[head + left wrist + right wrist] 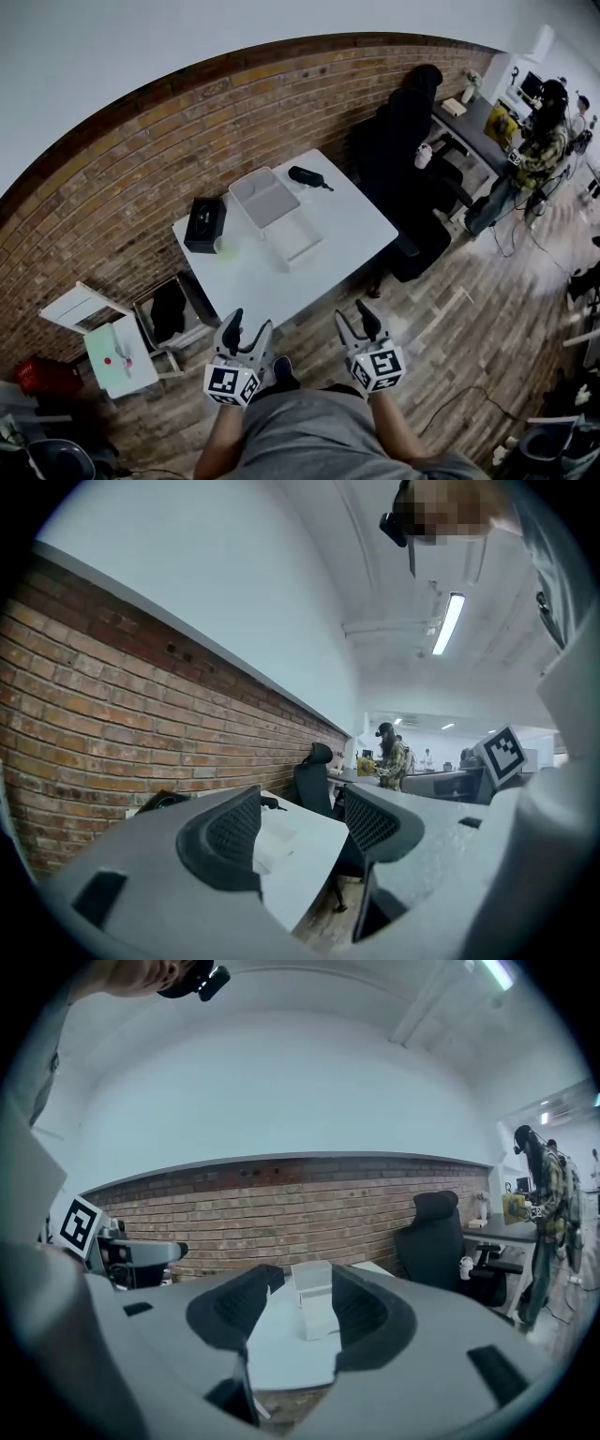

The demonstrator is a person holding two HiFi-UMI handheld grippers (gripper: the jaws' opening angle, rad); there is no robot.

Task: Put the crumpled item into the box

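Two claws (249,325) (353,314) (empty) near table (361,230) edge

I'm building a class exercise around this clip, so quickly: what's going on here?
A person stands just short of a white table, holding the left gripper and right gripper toward it, both open and empty. On the table sit an open white box, a black case, a dark handheld object and a small pale item by the case, too small to identify.

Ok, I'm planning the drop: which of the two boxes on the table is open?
The white box in the middle of the table: its lid stands tipped up. The black box at the left corner looks closed.
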